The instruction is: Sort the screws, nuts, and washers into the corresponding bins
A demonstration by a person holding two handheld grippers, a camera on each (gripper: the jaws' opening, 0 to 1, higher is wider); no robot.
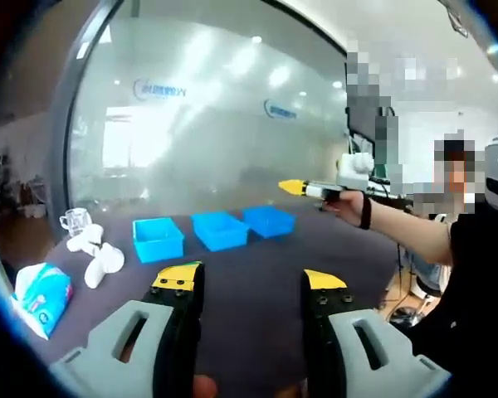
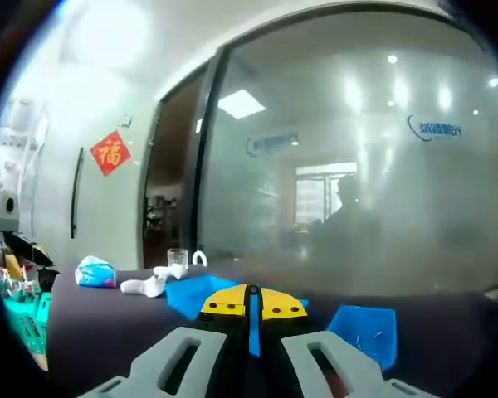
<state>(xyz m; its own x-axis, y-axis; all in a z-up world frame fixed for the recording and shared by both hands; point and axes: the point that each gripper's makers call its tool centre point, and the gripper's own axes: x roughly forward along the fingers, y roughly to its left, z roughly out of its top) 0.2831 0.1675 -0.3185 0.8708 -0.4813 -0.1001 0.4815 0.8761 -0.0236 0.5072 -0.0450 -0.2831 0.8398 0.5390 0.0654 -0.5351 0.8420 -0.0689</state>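
Spread left tool (image 1: 249, 282), right tool (image 2: 253, 303) pressed together, before three blue bins (image 1: 220, 230), tissue pack (image 1: 41, 297) aside.

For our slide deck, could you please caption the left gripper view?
Open left gripper faces three blue bins on a dark table; the right gripper is held above.

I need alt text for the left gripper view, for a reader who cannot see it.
The left gripper, jaws open and holding nothing, points over a dark table toward three blue bins in a row before a frosted glass wall. A tissue pack lies at left; at right, a person's hand holds the right gripper.
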